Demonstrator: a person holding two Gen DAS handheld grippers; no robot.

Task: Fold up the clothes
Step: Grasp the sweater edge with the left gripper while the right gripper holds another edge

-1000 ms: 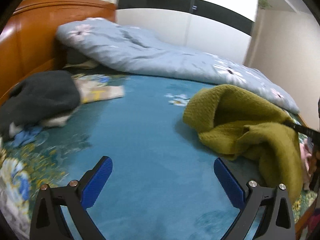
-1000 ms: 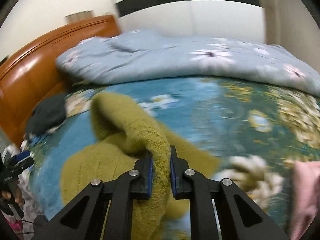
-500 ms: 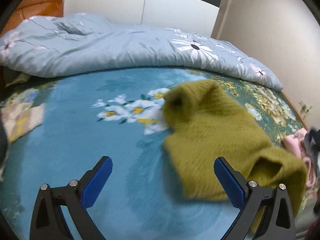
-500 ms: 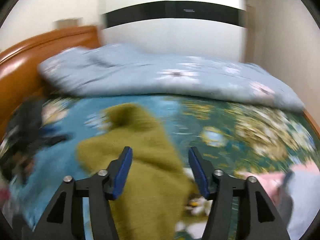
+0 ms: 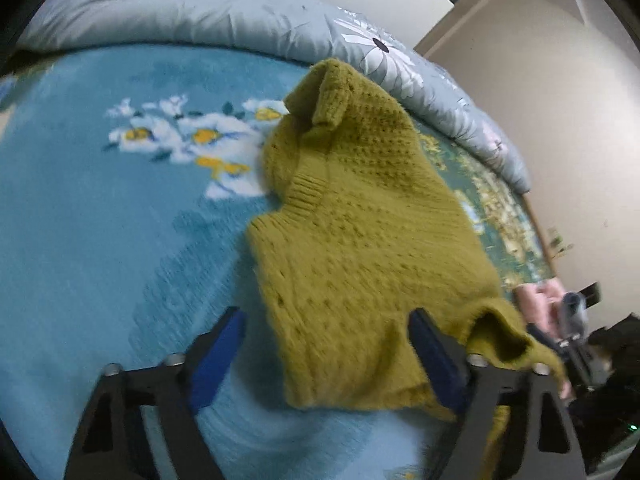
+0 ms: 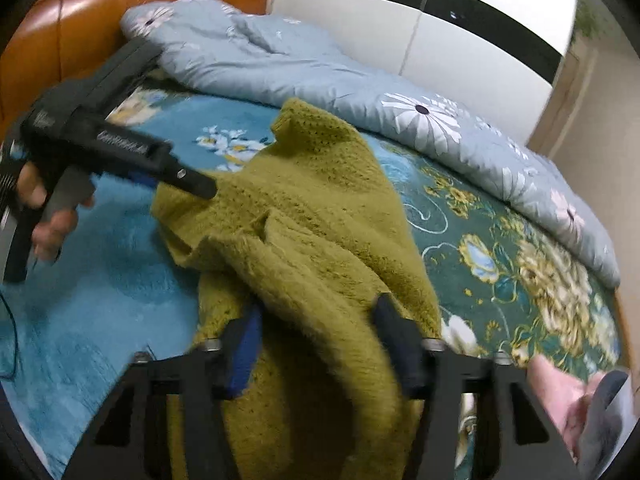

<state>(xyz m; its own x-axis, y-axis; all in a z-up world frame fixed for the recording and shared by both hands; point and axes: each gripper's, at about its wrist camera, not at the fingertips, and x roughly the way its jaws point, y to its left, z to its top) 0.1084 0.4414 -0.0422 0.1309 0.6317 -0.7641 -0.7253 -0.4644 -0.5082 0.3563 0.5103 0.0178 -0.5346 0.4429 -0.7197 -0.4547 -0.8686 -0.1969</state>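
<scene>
An olive-green knit sweater (image 5: 360,232) lies rumpled on the blue floral bedspread (image 5: 100,240). My left gripper (image 5: 326,344) is open and wide, and the sweater's near edge lies between its blue pads (image 5: 218,354) without being clamped. In the right wrist view the sweater (image 6: 320,208) runs up from between the fingers of my right gripper (image 6: 320,338), which is open with fabric draped loosely across the gap. The left gripper (image 6: 194,184), held by a hand (image 6: 48,220), reaches the sweater's left edge there.
A light blue flowered duvet (image 6: 280,64) is bunched along the far side of the bed. A wooden headboard (image 6: 80,16) stands at the left, a white wardrobe (image 6: 460,40) behind. Pink clothing (image 6: 560,392) lies at the bed's right edge.
My right gripper was shut on the sweater a second ago and has opened, letting it drop. My left gripper has swung right and closed in on the sweater's edge.
</scene>
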